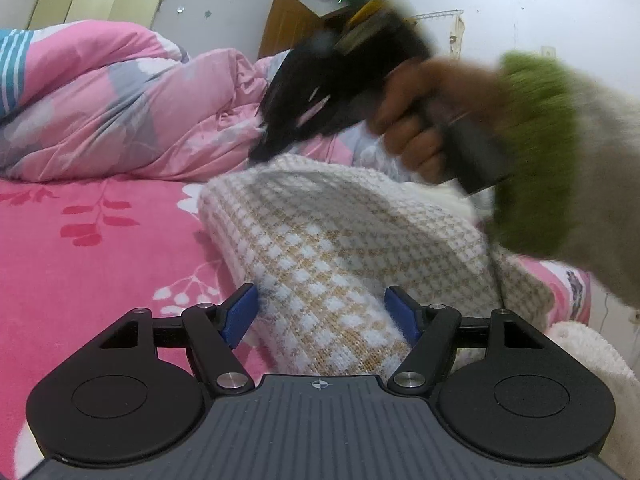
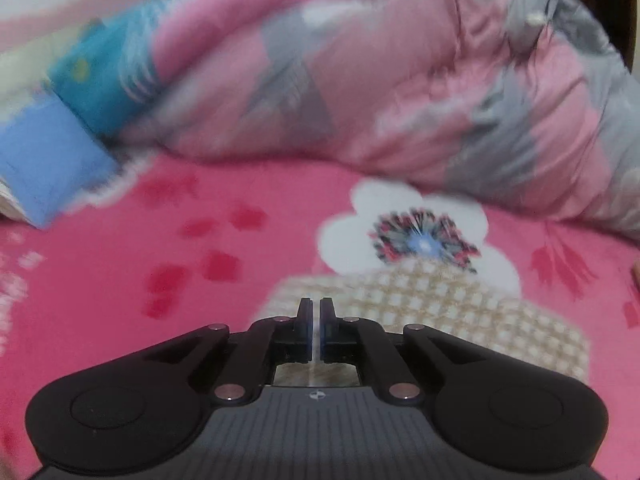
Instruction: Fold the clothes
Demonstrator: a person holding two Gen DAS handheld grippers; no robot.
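A big pink blanket (image 1: pixel 92 216) with flowers covers the bed, and a puffy pink quilt (image 1: pixel 120 100) is bunched up at the back. A checked white and tan sweater (image 1: pixel 340 240) lies on the blanket. The left gripper (image 1: pixel 322 312) is spread wide, with the sweater between its blue pads (image 1: pixel 240 316). The right gripper (image 2: pixel 315 322) is pinched closed, gripping nothing, just above the sweater's edge.
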